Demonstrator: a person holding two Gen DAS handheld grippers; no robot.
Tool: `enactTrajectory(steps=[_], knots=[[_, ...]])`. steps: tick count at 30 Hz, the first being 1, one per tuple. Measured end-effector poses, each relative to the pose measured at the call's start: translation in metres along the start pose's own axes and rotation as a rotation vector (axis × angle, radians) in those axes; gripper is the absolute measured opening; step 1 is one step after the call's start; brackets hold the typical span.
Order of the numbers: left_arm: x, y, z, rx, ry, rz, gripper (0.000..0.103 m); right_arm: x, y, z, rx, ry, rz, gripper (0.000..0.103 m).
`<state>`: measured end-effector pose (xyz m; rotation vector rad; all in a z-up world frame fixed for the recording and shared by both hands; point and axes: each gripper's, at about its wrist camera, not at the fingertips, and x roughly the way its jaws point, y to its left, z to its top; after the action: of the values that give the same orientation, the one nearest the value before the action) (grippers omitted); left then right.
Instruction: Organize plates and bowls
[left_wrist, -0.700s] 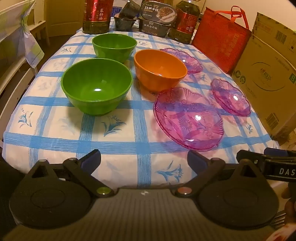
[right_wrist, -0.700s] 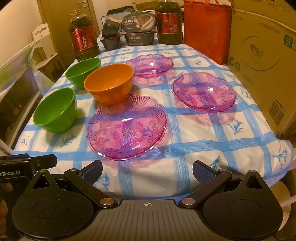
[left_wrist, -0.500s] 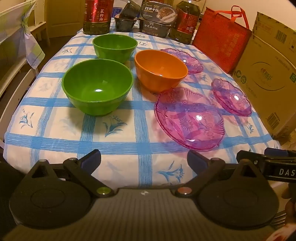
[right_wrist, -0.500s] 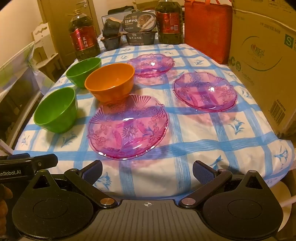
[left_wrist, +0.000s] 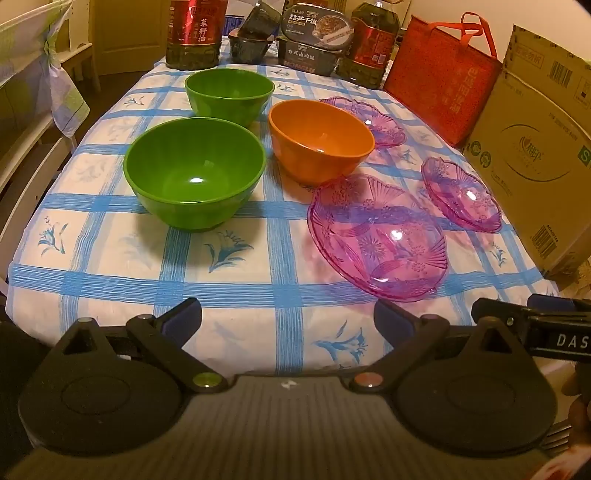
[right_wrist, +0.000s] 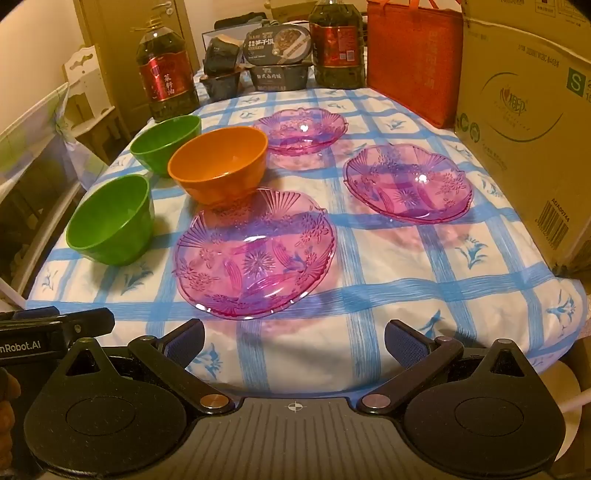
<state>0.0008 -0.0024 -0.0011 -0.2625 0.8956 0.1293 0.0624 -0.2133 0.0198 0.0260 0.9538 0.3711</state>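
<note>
At table's near edge, left gripper (left_wrist: 288, 319) and right gripper (right_wrist: 294, 339) side by side, tilted down, jaws spread wide, empty. Bowls (left_wrist: 195, 171) left, plates (right_wrist: 255, 254) right on tablecloth (right_wrist: 388, 258).

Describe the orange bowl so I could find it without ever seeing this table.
Start at the blue-checked tablecloth. Three bowls cluster on its left half; the orange bowl sits beside the nearest pink glass plate, touching its far rim. Its neighbours are both green; it is the only orange one.
</note>
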Motion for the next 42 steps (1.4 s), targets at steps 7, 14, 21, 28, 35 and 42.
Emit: enactTrajectory(steps=[7,14,21,28,35,42], knots=[[-0.0001,-0.0001,-0.0002,-0.001,-0.001,0.0,0.099,-0.0017,-0.0018,0.0002,0.007,0.001,0.01,0.103],[0.0001,-0.0002,-0.0002,-0.001,-0.001,0.0,0.099,-0.0017,-0.0012,0.0,0.006,-0.002,0.007,0.103],[-0.0005,0.0,0.0002,-0.002,-0.001,-0.001,0.099,-0.0017,-0.0016,0.0001,0.005,-0.002,0.009,0.103],[-0.0013,0.0004,0.0001,-0.002,-0.001,-0.002,0.099,-0.0015,-0.0018,-0.0001,0.007,-0.002,0.007,0.103],[-0.0012,0.0005,-0.0001,-0.002,-0.002,-0.002,0.099,-0.0021,-0.0022,0.0001,0.007,-0.004,0.009,0.103],[-0.0021,-0.0005,-0.0006,-0.001,-0.002,-0.003,0.099,-0.002,-0.002,0.0003,0.008,-0.004,0.008,0.103]])
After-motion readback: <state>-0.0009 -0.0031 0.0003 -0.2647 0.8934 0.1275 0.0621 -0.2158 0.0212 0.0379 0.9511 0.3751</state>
